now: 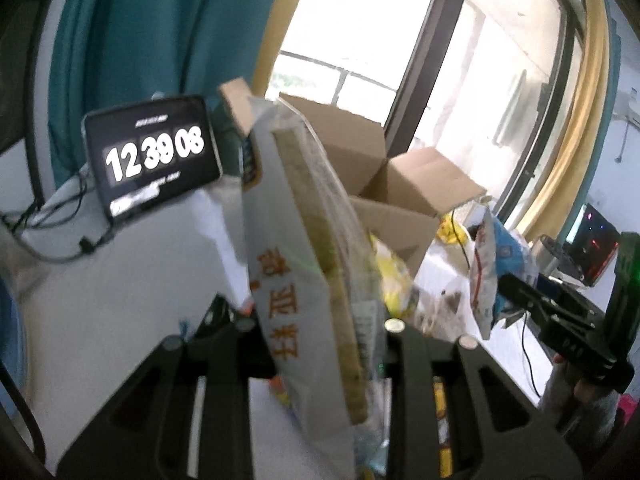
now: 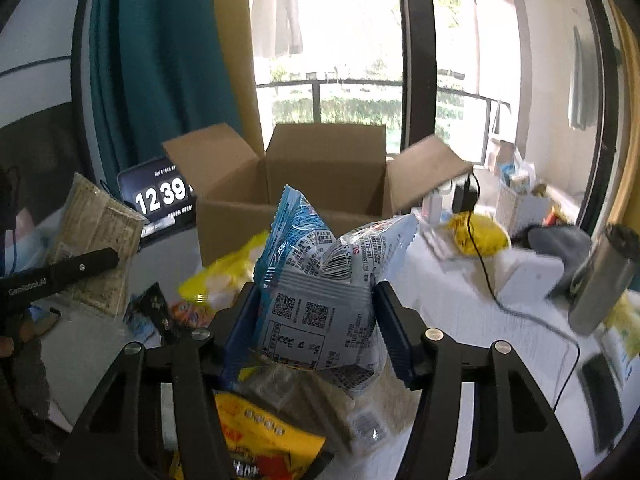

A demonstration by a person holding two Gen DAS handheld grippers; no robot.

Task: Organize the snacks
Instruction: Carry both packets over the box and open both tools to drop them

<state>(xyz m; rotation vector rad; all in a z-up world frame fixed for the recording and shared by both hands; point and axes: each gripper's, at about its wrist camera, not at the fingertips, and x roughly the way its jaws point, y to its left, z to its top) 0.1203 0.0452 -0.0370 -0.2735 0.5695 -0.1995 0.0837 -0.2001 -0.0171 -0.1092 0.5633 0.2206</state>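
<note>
The left gripper (image 1: pixel 316 320) is clenched on a tall white packet with orange lettering (image 1: pixel 304 264), held upright above the counter (image 1: pixel 132 280). The right gripper (image 2: pixel 316 320) clasps a crumpled blue-and-white snack bag (image 2: pixel 320 280) between its blue pads (image 2: pixel 394 328). More snack packets (image 2: pixel 272 436) lie on the counter beneath it. Just beyond stands an open cardboard box (image 2: pixel 324 168), flaps spread. Left of the box is a tablet (image 1: pixel 154 156) showing a clock.
</note>
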